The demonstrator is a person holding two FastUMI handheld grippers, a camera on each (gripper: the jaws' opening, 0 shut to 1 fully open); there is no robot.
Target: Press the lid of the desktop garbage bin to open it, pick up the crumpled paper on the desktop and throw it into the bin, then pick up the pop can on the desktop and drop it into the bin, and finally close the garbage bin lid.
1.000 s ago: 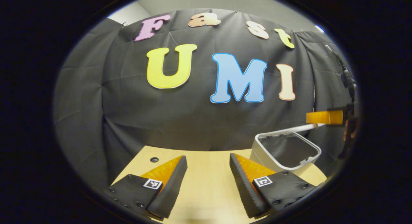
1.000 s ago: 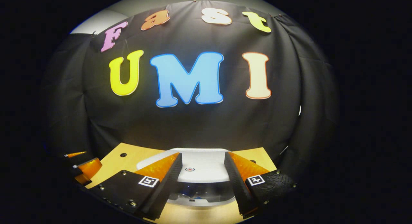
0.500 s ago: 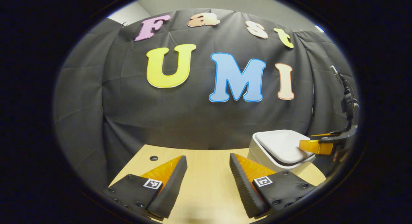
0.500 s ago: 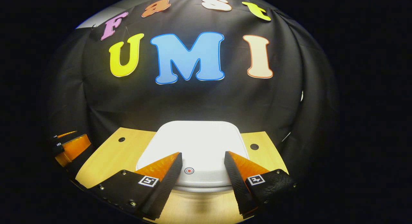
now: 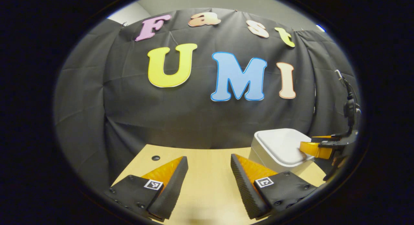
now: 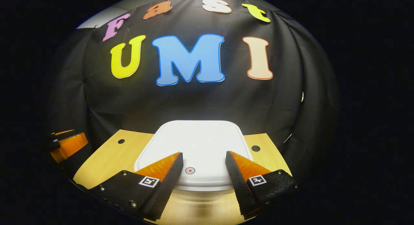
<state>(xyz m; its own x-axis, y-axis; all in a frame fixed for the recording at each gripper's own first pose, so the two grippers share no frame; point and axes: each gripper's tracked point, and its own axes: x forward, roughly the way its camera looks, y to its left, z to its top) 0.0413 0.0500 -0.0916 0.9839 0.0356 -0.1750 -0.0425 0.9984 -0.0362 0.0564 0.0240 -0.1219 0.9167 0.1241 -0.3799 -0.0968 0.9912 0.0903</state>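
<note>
while our right gripper hovers over the front edge of the bin, its two fingers stand spread apart with nothing held between them. we see the bin's white lid lying flat and shut on top, with a small round red mark near its front edge, and that mark sits in the gap between our fingers. whether the fingers press on the lid or only hang just above it, we cannot tell from the right gripper view. the bin stands on a light wooden table, close to the black cloth wall behind it. two small dark holes show in the tabletop, one on each side of the bin.

our left gripper is held above the bare wood of the table, well to the left of the bin, and its fingers are also spread wide with nothing between them. in the left gripper view the bin stands at the right, its lid closed and level. we also see the right gripper there, reaching in from the right edge with a fingertip at the near right corner of the lid. in the right gripper view the left gripper shows at the far left edge, beside the table.
</note>
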